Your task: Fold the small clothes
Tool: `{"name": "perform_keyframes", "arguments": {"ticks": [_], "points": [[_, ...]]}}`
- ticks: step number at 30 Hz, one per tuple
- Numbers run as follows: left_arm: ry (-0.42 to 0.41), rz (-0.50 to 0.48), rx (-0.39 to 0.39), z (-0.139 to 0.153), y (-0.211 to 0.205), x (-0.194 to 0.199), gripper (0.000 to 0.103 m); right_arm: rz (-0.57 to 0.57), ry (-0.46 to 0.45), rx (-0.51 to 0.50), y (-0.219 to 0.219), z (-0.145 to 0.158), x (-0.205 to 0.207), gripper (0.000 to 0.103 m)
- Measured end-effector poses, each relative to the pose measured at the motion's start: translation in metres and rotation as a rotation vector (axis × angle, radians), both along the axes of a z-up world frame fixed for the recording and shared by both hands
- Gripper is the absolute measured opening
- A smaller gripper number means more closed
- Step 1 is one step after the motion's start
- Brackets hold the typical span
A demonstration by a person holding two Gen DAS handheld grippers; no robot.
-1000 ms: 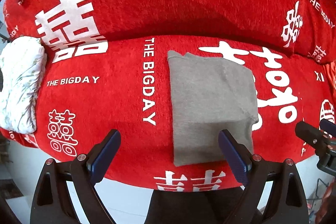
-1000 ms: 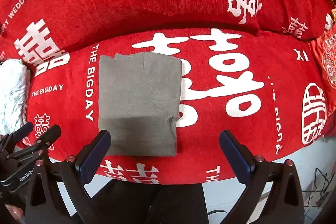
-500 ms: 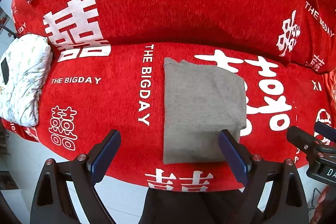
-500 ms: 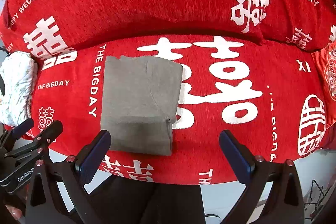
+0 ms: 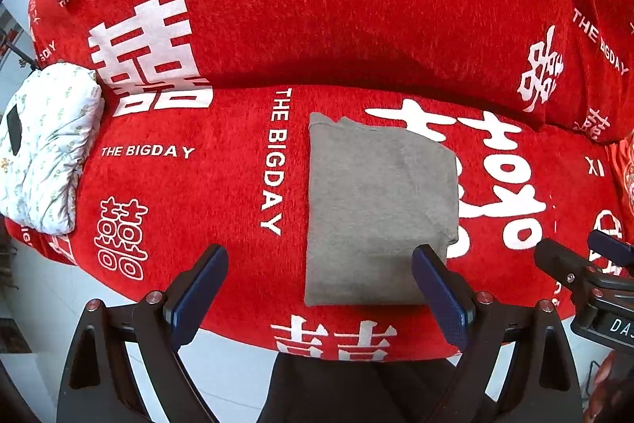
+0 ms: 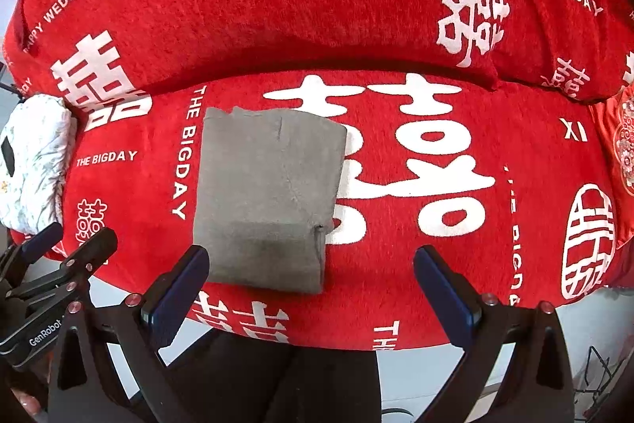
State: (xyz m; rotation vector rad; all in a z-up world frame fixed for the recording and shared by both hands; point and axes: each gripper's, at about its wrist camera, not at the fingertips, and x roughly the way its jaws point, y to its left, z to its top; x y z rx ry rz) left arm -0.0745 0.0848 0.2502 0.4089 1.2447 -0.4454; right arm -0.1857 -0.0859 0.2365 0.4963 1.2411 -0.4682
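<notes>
A small grey garment, folded into a neat rectangle, lies flat on the seat of a sofa draped in a red cover printed with white wedding characters and the words "THE BIGDAY". Its long axis runs from the sofa's front edge back toward the backrest. A white patterned bundle sits at the far left end of the seat, well apart from the garment.

A person holds two grippers just off the seat's front edge, both facing the sofa. The left gripper has its fingers spread wide and grips nothing; the garment's near edge lies straight ahead of it, toward its right finger. The right gripper is likewise spread wide and empty; the garment lies ahead and to its left, its near corner just past the left finger.

The garment sits between the two grippers, perhaps slightly nearer the left one. Neither touches the cloth. Judging by its compact, squared shape, the folding looks largely done; any further fold would probably bring the near short edge up and away toward the backrest.
</notes>
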Motion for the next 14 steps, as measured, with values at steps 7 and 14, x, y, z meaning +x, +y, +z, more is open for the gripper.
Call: {"name": "perform_keyframes", "arguments": {"ticks": [7,14], "points": [[0.004,0.016,-0.012,0.0013,0.0022,-0.0014,0.094,0.0,0.0,0.002,-0.0004,-0.0002,-0.0018,0.103],[-0.003,0.004,-0.038,0.004,0.0061,-0.0031,0.094,-0.003,0.0,0.003,0.0003,-0.001,-0.0043,0.103]]}}
